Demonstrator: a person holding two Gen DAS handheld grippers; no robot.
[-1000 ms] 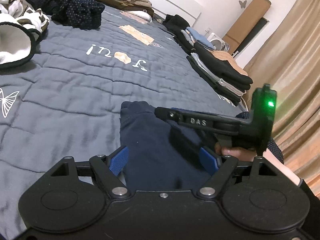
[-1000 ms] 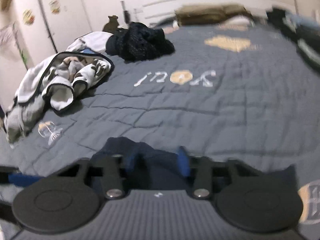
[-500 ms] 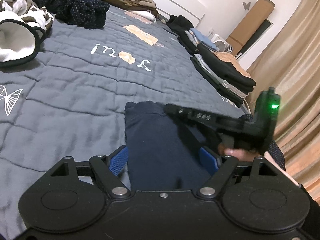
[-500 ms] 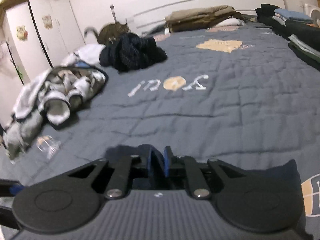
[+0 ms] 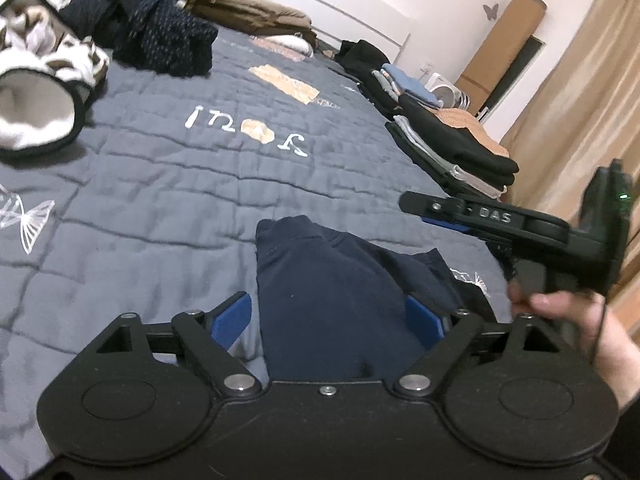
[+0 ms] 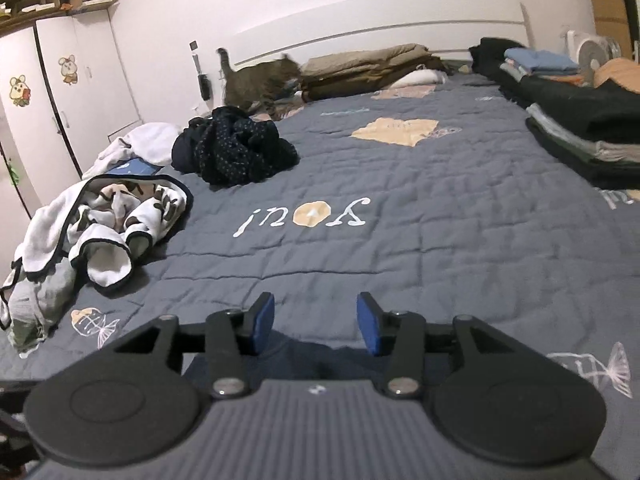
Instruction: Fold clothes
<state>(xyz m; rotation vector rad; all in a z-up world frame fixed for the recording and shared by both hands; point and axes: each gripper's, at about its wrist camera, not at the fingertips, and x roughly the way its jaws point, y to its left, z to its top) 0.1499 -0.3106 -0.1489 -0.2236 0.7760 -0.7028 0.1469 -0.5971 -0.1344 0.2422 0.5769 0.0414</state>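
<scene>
- Folding a navy garment (image 5: 332,292), lying part-folded on the grey quilt (image 5: 160,184) at the near edge of the bed, directly ahead of both tools.
- Left gripper (image 5: 328,316) spread wide, blue pads either side of the cloth, gripping nothing.
- Right gripper (image 6: 316,322) likewise parted and empty, raised clear of the fabric; seen from the left wrist view hovering off to the right (image 5: 444,216), above the garment's far corner.
- Judged stage: one fold laid, jaws free, next pinch to be chosen (the right-hand edge looks rumpled and thick).
- Doing it well:
  - Taking the loose right edge low, pads closing on both layers together, not on the top one alone.
  - Matching the two pinches along one hem, so that the fold line runs straight.
  - Carrying the edge over flat and releasing only once it lies aligned.
  - Smoothing the ridge near the middle before another fold.
- Worth noting: finished stack of folded clothes (image 5: 452,144) on the right, unsorted white-and-brown heap (image 6: 96,224) and dark dotted bundle (image 6: 236,148) well apart to the left.
</scene>
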